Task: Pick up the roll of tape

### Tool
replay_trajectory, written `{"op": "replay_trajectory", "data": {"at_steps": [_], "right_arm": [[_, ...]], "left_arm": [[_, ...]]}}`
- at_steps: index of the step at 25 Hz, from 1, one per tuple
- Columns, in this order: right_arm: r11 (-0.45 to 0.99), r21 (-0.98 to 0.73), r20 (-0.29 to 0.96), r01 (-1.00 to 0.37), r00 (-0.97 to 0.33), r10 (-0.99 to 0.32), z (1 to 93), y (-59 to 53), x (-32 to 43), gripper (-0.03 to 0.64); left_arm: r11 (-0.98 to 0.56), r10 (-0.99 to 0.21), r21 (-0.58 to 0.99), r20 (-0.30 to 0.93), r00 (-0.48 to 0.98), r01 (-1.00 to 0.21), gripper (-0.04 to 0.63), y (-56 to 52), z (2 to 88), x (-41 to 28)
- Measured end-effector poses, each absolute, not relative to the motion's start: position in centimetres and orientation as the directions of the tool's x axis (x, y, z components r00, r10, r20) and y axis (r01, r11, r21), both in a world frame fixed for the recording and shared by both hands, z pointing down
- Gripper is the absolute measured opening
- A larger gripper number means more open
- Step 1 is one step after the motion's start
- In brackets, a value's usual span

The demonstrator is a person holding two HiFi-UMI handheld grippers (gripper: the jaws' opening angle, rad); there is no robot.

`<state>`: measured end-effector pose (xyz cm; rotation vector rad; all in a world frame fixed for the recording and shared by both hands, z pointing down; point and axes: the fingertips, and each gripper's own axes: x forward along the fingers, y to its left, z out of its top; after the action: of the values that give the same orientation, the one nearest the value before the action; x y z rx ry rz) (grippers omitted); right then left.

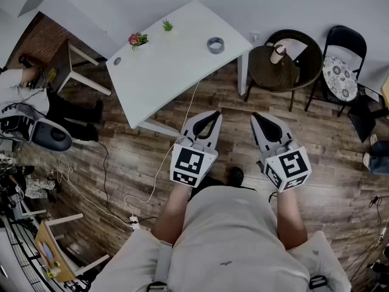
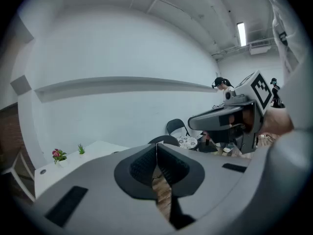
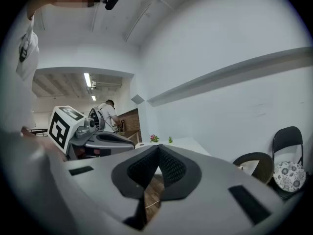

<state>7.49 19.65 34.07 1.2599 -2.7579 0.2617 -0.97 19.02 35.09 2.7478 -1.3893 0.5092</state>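
A grey roll of tape (image 1: 216,44) lies flat on the white table (image 1: 164,66), near its far right corner. Both grippers hang over the wooden floor in front of the table, well short of the tape. My left gripper (image 1: 209,115) is shut, its ribbed pads meeting with nothing between them; in its own view the jaws (image 2: 156,148) touch at the tips. My right gripper (image 1: 256,117) is also shut and empty, its tips (image 3: 157,151) closed together. The tape shows in neither gripper view.
Two small potted plants (image 1: 138,39) (image 1: 167,25) stand on the table's far side. A round dark chair (image 1: 282,62) and a black folding chair (image 1: 341,66) sit to the right. A white cable (image 1: 158,175) trails across the floor. A person (image 1: 24,96) sits at the left.
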Motion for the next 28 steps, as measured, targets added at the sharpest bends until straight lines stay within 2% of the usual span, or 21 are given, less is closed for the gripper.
{"op": "replay_trajectory", "data": {"at_steps": [13,28], "right_arm": [[0.705,-0.115,0.181,-0.699,-0.713,-0.677,34.4,23.0,7.0,0.005],[0.641,-0.169,0.178,-0.749,-0.663,-0.727,35.2,24.4,10.1,0.005]], "left_arm": [[-0.581,-0.794,-0.132,0.308,0.524,-0.803,0.021,21.9,34.9,-1.0],[-0.64,-0.744,-0.131,0.35,0.569,-0.757,0.023,22.4,35.9,1.4]]}}
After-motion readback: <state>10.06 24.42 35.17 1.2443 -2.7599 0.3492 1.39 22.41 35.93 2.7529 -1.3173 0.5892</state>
